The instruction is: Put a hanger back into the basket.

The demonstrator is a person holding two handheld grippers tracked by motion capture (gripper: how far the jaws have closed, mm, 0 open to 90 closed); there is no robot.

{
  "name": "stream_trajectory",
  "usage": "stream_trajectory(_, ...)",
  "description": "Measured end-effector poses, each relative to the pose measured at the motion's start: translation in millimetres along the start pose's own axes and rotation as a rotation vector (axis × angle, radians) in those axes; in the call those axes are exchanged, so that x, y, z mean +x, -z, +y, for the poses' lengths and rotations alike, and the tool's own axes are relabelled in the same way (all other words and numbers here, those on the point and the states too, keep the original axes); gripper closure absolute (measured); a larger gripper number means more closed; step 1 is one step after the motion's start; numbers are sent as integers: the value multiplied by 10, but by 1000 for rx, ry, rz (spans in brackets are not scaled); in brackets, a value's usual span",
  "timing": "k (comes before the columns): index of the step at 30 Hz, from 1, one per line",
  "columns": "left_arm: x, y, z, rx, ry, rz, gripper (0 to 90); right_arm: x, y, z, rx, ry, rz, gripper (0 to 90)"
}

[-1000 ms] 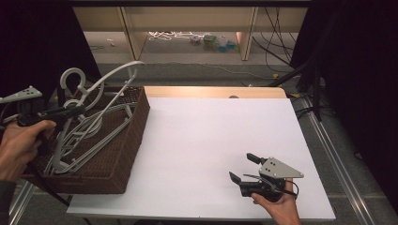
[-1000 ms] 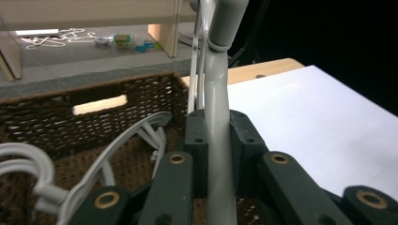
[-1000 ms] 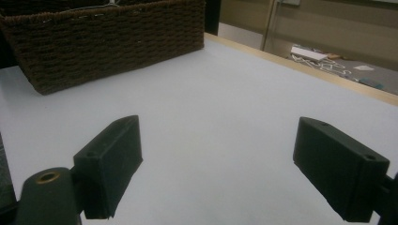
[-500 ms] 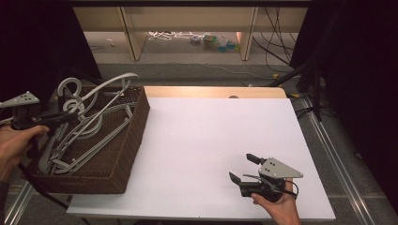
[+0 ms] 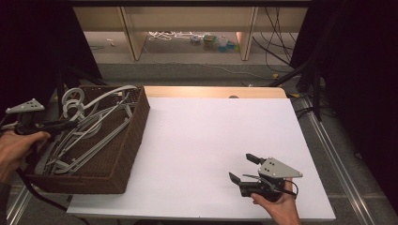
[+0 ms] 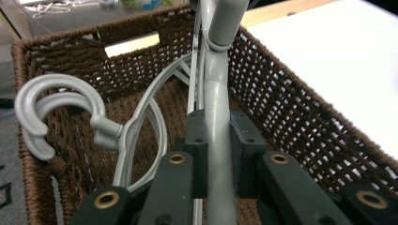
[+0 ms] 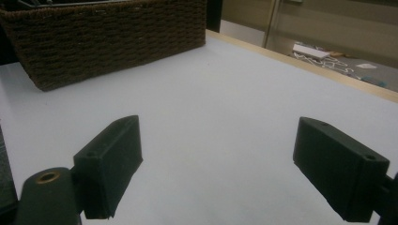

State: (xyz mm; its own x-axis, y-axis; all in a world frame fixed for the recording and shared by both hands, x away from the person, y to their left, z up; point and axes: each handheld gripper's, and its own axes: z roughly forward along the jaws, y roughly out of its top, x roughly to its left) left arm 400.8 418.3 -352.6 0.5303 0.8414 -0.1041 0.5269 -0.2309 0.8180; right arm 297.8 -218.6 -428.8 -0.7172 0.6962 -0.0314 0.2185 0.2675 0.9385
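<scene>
A brown wicker basket (image 5: 134, 132) stands at the table's left edge, holding several grey plastic hangers (image 5: 89, 129) in a tangle. My left gripper (image 5: 65, 125) reaches over the basket's left side and is shut on one grey hanger. In the left gripper view the jaws (image 6: 218, 140) clamp that hanger's bar (image 6: 217, 89) inside the basket (image 6: 291, 108), beside two hooks (image 6: 47, 110). My right gripper (image 5: 241, 167) rests low near the table's front right, open, with nothing between its fingers. In the right gripper view the gripper (image 7: 216, 164) points across the white top toward the basket (image 7: 108, 42).
The white table top (image 5: 211, 136) stretches from the basket to the right edge. Behind the table is a low wooden shelf (image 5: 187, 21) with cables and small items on the floor. Dark stands and cables (image 5: 309, 70) rise at the right.
My left gripper has sunk a little with the grey hanger, and the raised hooks now sit lower in the basket. The right gripper has stayed put.
</scene>
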Motion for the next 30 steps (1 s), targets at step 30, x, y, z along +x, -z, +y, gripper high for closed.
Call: stream_trajectory(30, 63, -387, -181, 170, 9, 39, 784, 2, 4, 3, 26, -4, 3, 166)
